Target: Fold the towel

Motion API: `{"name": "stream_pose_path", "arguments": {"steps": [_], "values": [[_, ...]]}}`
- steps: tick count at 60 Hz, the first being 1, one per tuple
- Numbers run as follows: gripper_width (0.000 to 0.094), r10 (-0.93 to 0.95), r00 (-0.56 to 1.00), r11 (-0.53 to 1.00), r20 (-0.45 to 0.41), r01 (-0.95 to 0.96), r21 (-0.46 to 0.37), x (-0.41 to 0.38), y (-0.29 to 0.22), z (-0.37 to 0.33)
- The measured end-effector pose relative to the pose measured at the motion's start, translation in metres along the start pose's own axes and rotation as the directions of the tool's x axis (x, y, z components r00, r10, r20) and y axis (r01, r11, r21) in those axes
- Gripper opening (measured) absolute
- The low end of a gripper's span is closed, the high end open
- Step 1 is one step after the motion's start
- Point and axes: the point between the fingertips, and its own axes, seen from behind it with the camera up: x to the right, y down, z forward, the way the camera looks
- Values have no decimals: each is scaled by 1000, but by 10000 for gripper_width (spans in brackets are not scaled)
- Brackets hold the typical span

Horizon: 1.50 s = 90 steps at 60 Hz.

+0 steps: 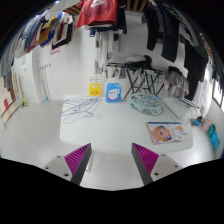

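Your tool is up above the white tabletop right now, fingers spread wide and gripping nothing. You can see both magenta pads facing each other across a clear gap, with only bare white surface between them.

Ahead of your fingers, the tabletop carries a scatter of things. Off toward the left, beyond the left finger, lies a loose bundle of thin wire hangers, resting flat on the surface. Further back sit a small yellow item and, just beside it, a blue package standing upright. To the right of those there's a pale, see-through heap that could be a basket or bundled plastic; you can't tell which from here. Nearer your right finger, a flat picture book lies on the tabletop, well apart from the tool.

Behind the tabletop stands a dark folding rack, and clothes hang along the wall above, red and dark garments among them.

As for the towel, you can't pick one out with any certainty in this view; nothing on the tabletop reads clearly as a towel.
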Motion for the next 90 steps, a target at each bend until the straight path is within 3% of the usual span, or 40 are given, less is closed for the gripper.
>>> {"name": "stream_pose_path", "arguments": {"steps": [18, 25, 47, 68, 72, 75, 76, 79, 81, 90], "values": [[854, 60, 984, 998, -168, -60, 1, 133, 0, 47], [861, 69, 978, 998, -198, -71, -1, 177, 1, 65], [857, 56, 988, 998, -145, -59, -20, 249, 17, 183], [827, -14, 995, 995, -99, 4, -104, 264, 49, 312], [736, 10, 997, 996, -74, -17, -85, 261, 44, 322], [586, 35, 996, 994, -76, -42, -97, 263, 44, 325], [507, 35, 995, 994, -92, -44, -102, 267, 44, 325], [30, 9, 982, 994, -188, -30, -110, 292, 43, 325], [30, 26, 974, 992, -227, -53, -116, 297, 45, 324], [12, 77, 975, 982, -207, -111, -155, 287, 36, 323]]}}
